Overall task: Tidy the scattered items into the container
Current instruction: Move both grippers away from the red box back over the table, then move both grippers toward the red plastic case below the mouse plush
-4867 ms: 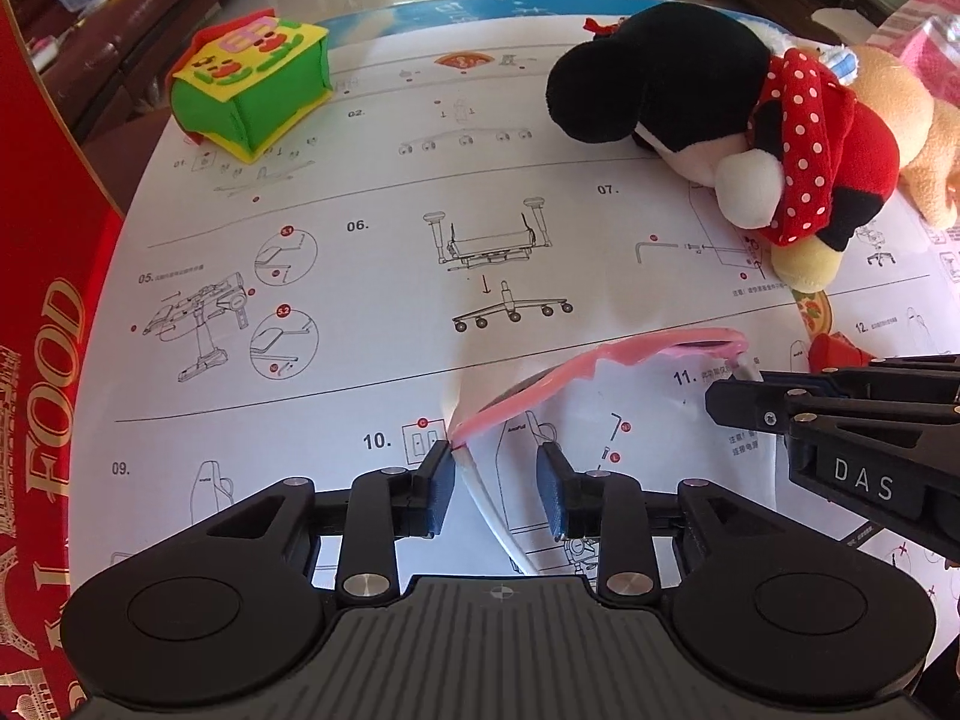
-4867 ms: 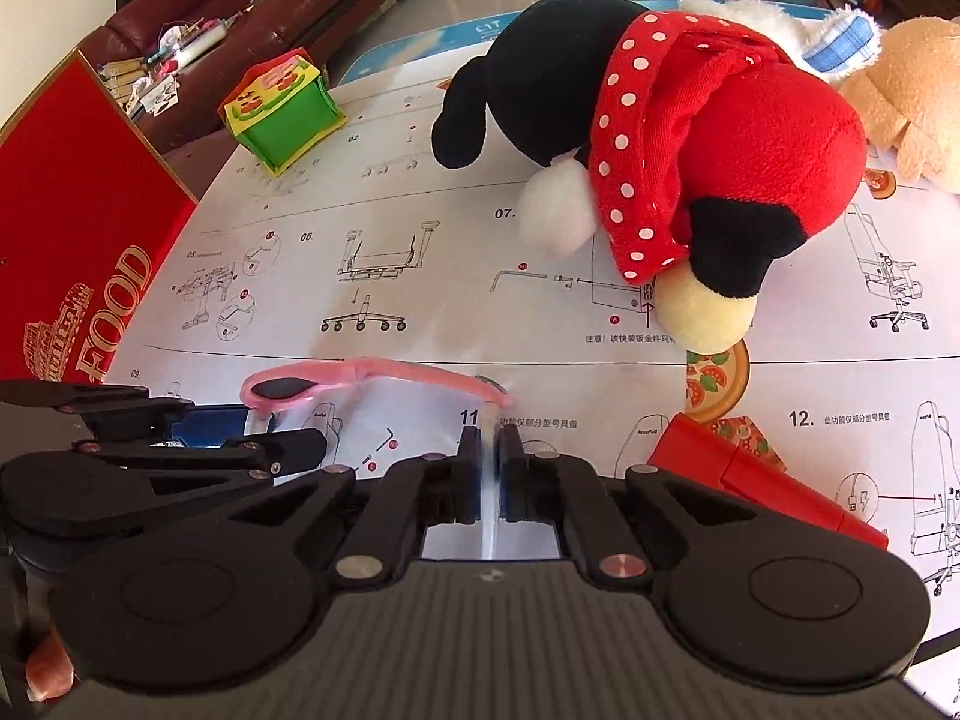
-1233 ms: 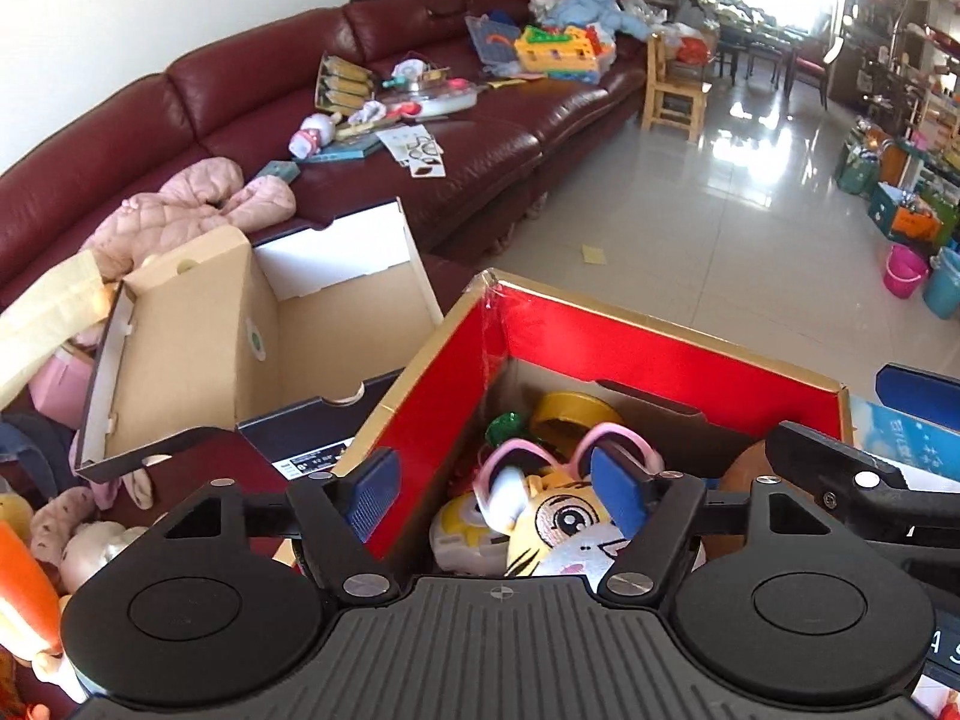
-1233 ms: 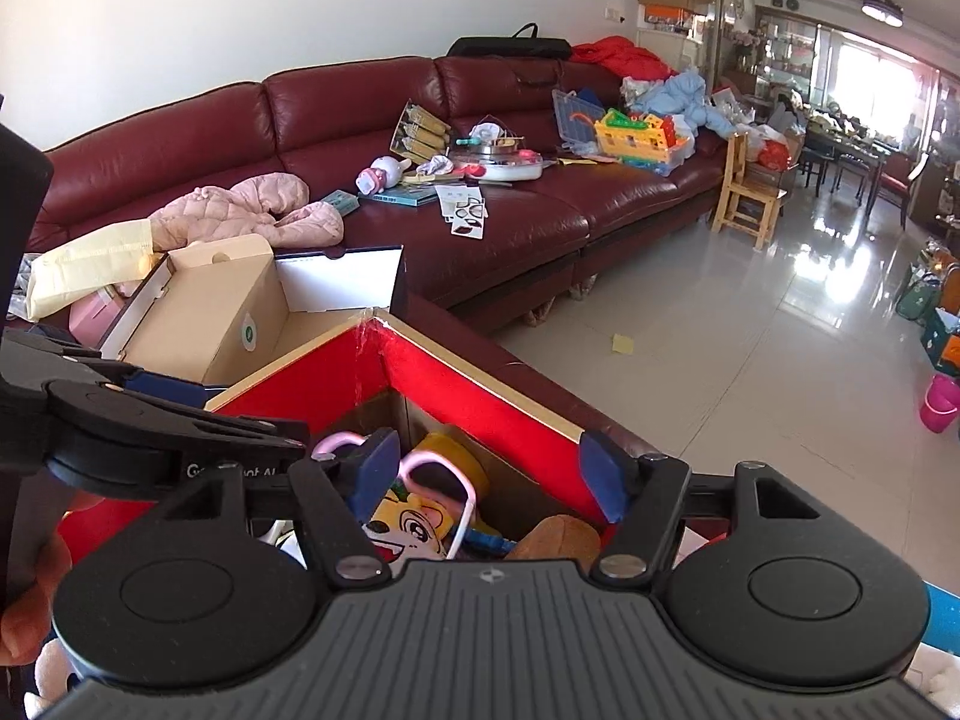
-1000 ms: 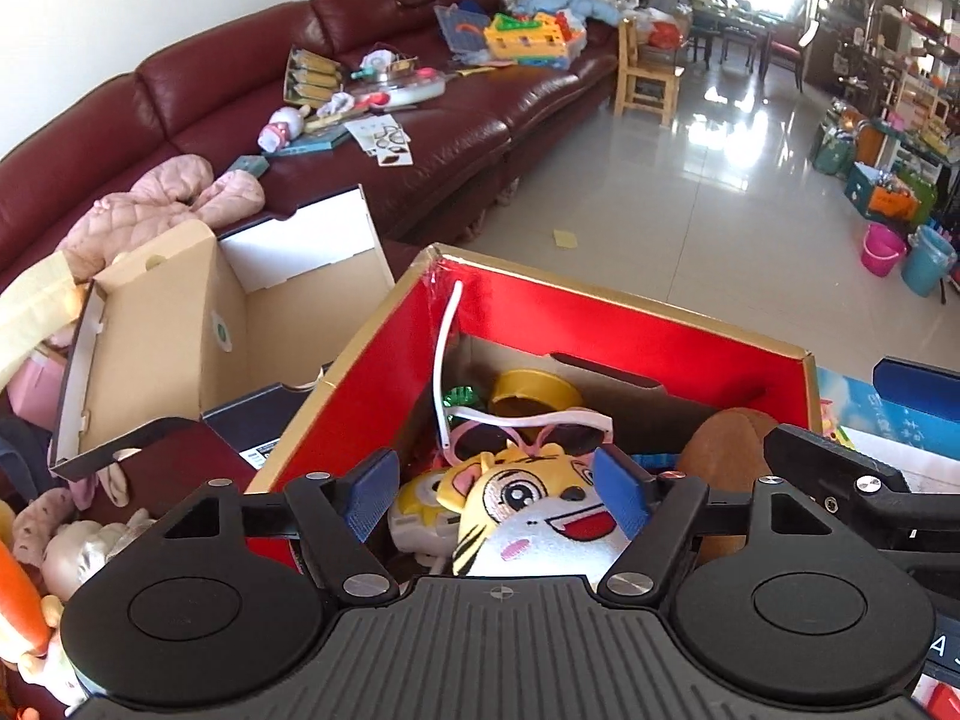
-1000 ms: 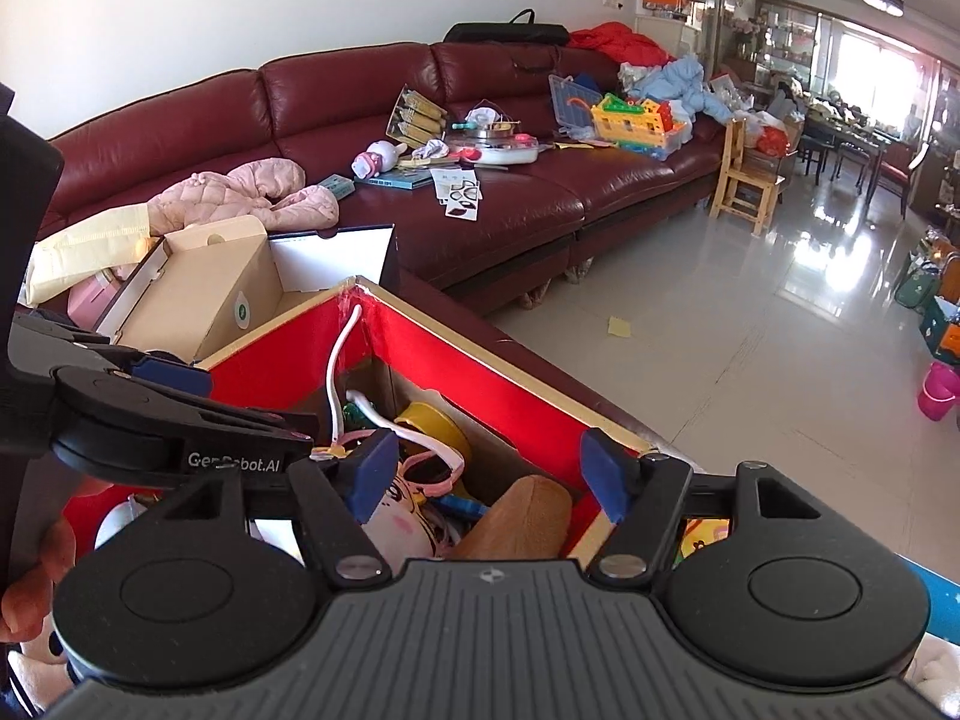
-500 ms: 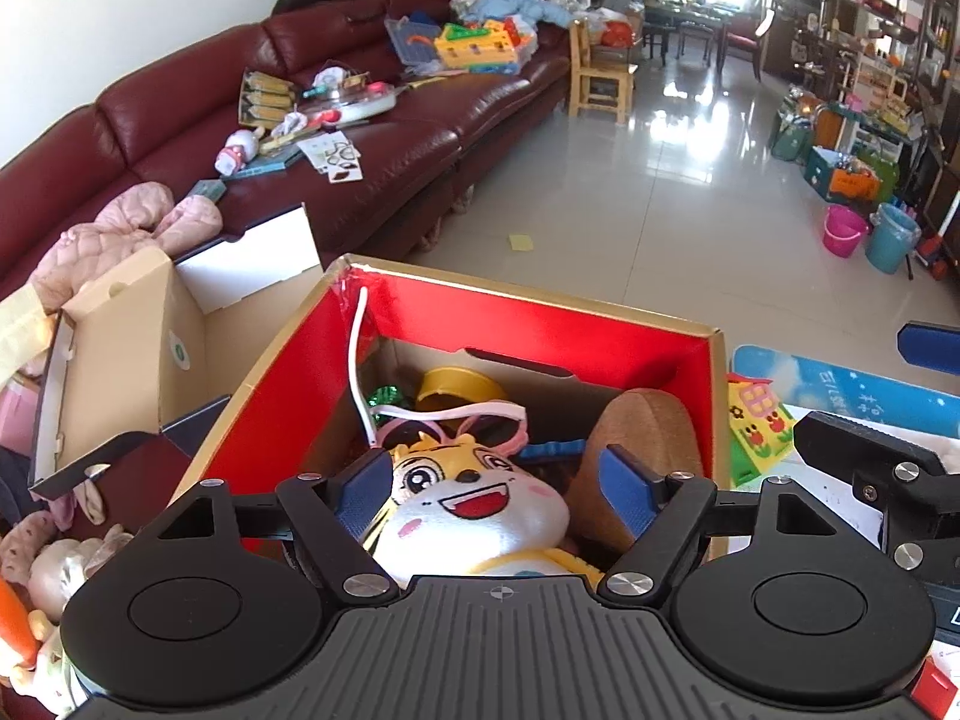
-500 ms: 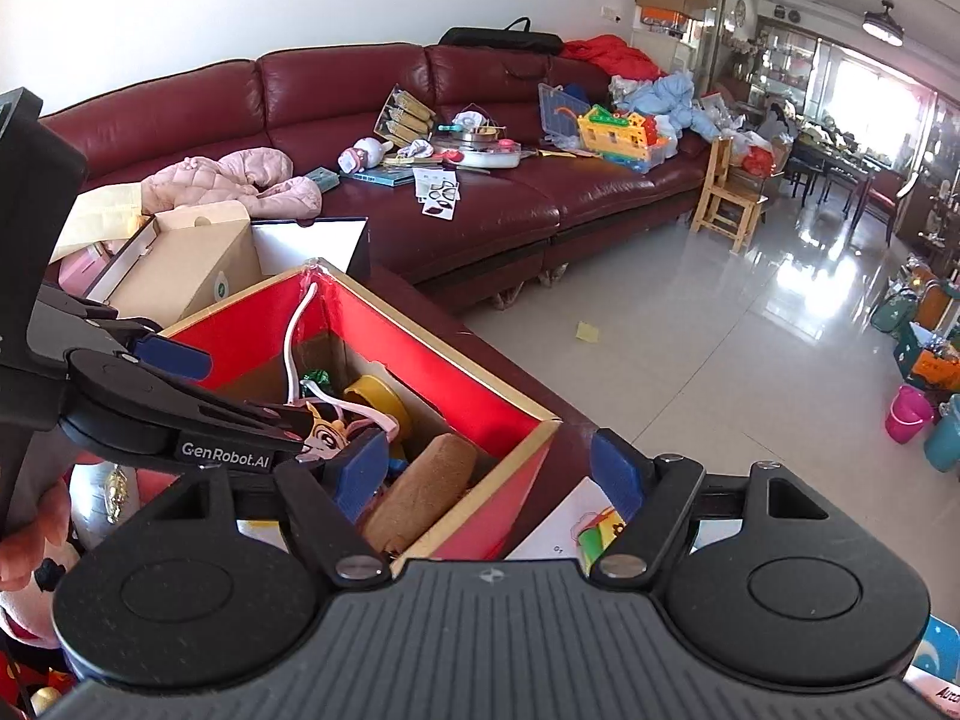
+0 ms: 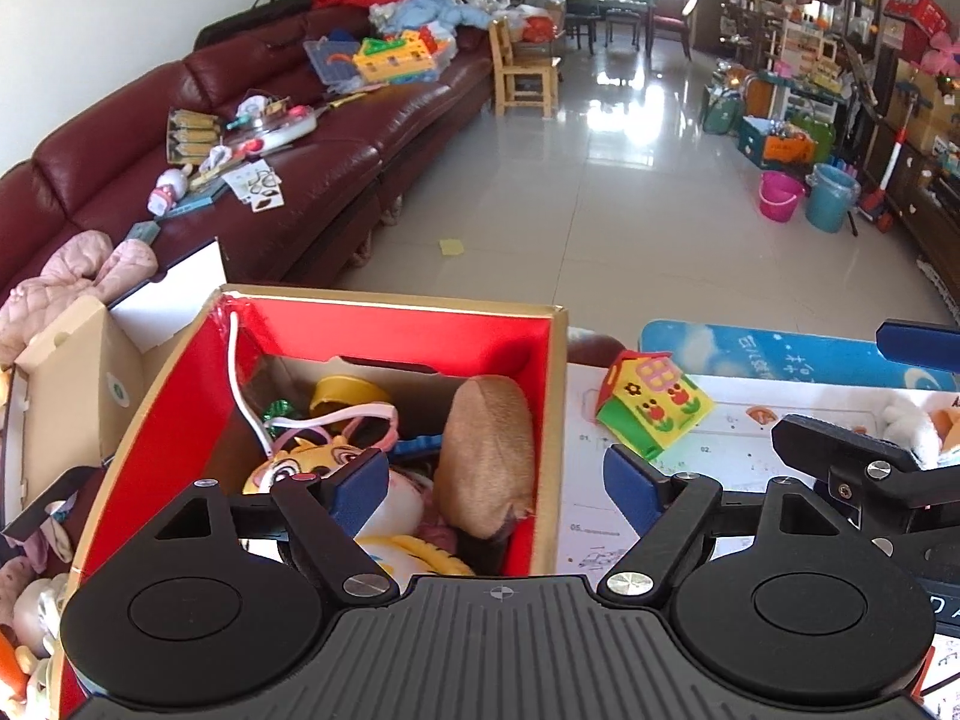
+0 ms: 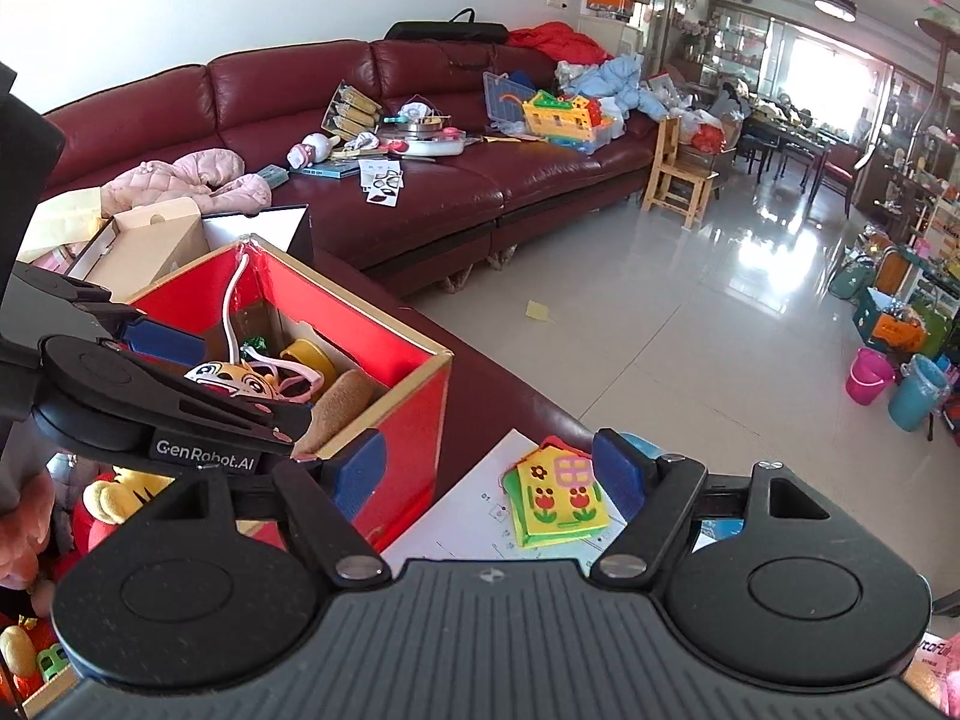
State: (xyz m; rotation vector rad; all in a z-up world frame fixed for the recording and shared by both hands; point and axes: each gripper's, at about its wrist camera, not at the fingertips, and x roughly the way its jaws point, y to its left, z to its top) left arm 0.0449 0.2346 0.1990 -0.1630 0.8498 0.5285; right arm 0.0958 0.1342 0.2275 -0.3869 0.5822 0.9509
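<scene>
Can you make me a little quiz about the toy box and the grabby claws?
1. True or false: the pink glasses lie inside the red box.
2. Which toy waits on the paper outside the box? A) the little house B) a fire truck C) a drum
3. Fill in: both the left gripper and the right gripper are ____ and hold nothing.

Key: 1 true; 2 A; 3 open.
</scene>
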